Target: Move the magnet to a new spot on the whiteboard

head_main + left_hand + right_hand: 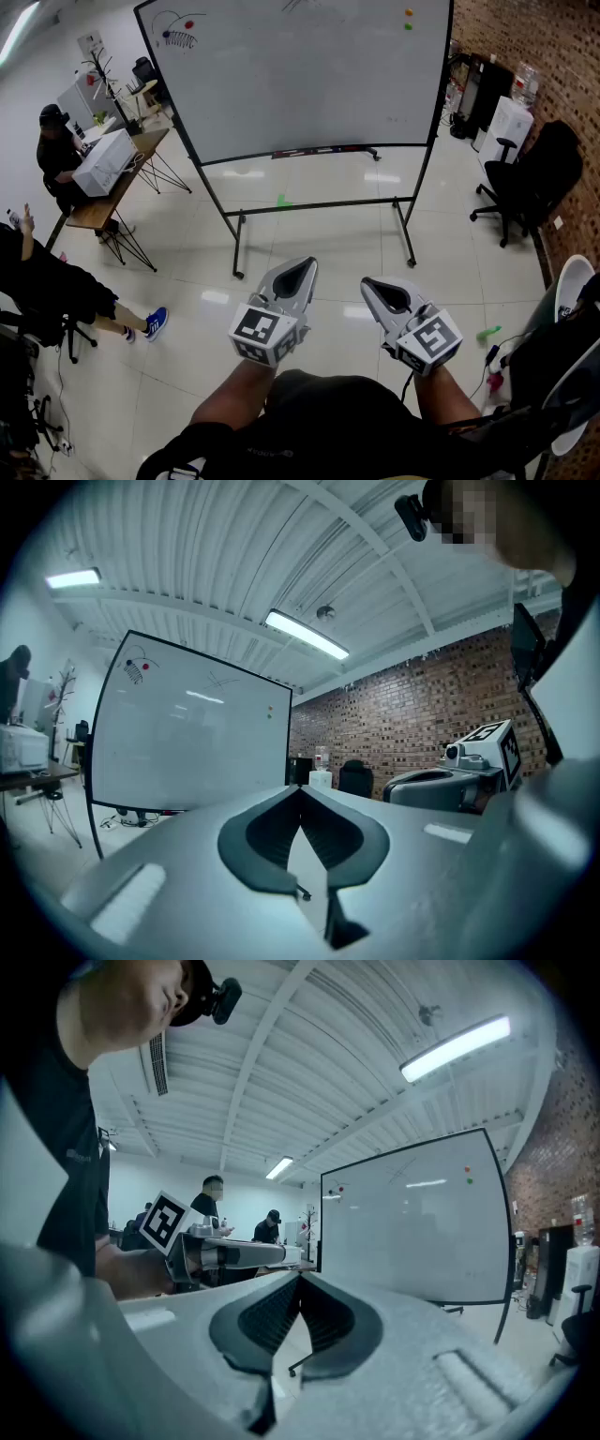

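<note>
The whiteboard [300, 84] stands on a wheeled frame a few steps ahead, well beyond both grippers. Near its top right corner sit an orange magnet [409, 12] and a green magnet [409, 26]. A red magnet [187, 24] and a dark one [168, 35] sit by a sketch at top left. My left gripper [305, 265] and right gripper [368, 284] are held side by side in front of my body, pointing level at the board. Both are shut with nothing between their pads. The left gripper view shows the board [187, 752]; the right gripper view shows it too [412, 1222].
Seated people and a wooden desk [117, 169] with a white box fill the left side. A black office chair [530, 183] and white appliances stand by the brick wall at right. A small green thing [488, 332] lies on the glossy floor to my right.
</note>
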Motion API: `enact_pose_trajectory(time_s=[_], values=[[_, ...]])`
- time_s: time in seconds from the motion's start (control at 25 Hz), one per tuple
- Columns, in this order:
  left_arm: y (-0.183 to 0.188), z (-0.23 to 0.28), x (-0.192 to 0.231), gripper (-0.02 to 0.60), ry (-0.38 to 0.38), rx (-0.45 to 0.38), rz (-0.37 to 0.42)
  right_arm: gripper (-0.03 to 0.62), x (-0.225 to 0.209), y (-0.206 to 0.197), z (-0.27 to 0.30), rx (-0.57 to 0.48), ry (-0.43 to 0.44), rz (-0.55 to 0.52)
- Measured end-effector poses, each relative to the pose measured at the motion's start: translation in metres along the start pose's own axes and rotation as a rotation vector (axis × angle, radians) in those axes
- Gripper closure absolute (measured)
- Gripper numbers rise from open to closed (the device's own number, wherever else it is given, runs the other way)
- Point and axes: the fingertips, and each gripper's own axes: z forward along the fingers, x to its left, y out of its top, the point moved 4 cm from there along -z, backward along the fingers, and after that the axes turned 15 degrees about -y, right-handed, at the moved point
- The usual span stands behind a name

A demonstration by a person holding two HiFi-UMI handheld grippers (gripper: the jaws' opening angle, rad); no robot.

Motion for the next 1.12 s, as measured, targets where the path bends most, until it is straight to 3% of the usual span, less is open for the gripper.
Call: enact_pose_trajectory(time_s=[0.76,1.12], values=[[0.009,0.041,0.013,0.565,0.017,0.013,-0.002,0.594,-0.046,-0.014,0.011,0.006,-0.039,0.041],[0.003,0.066,0.057,0.565,0.016,0.051,0.002,0.594,-0.067,-0.025,0.05,0.023,-0.042,0.082]])
